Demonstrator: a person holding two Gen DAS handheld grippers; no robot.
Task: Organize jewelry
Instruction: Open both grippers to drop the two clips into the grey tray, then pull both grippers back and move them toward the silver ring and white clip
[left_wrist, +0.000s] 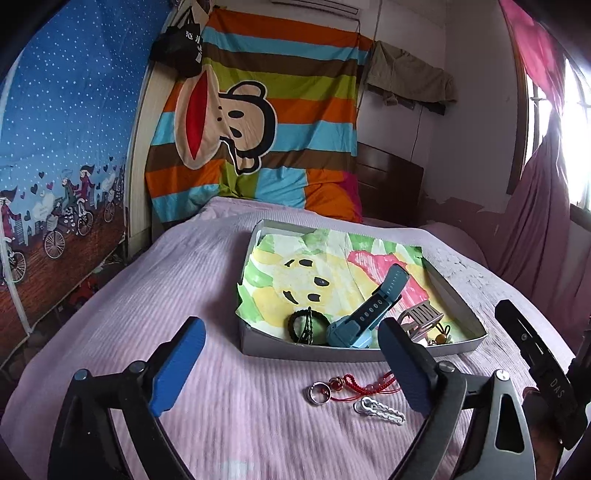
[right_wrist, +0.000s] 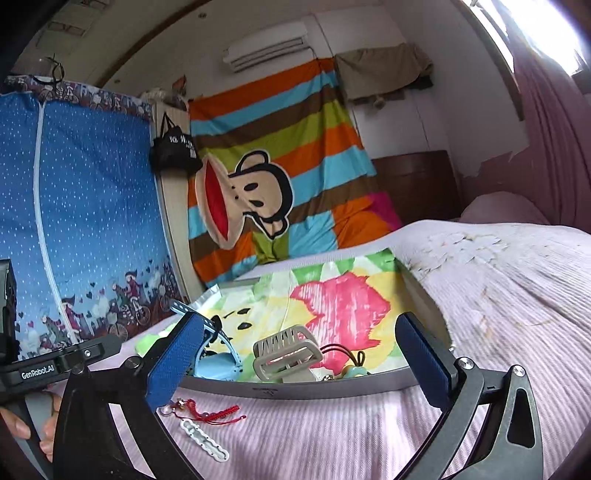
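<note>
Jewelry is split between two places at this moment: part in the tray, part loose on the bed. Left gripper: blue-padded jaws spread wide, nothing between them, hovering over the pink ribbed bedspread just short of the tray. Right gripper: jaws likewise wide apart and empty, aimed at the tray's near wall. Directly ahead of the left gripper, on the bedspread, lie three loose pieces close together: a silver metal ring, a red braided cord charm with beads touching or nearly touching the ring, and a white wavy-edged plastic hair clip just beside them. Beyond these sits the shallow grey cardboard tray, lined with a green, yellow and pink cartoon-print paper. Clustered in its near end: a dark green beaded bracelet, a blue plastic wristwatch with perforated strap, a beige claw hair clip, and a small black-corded charm with a bell. Judgement: roughly half done; four pieces are in, three remain outside. Neither gripper has yet committed to a piece.
</note>
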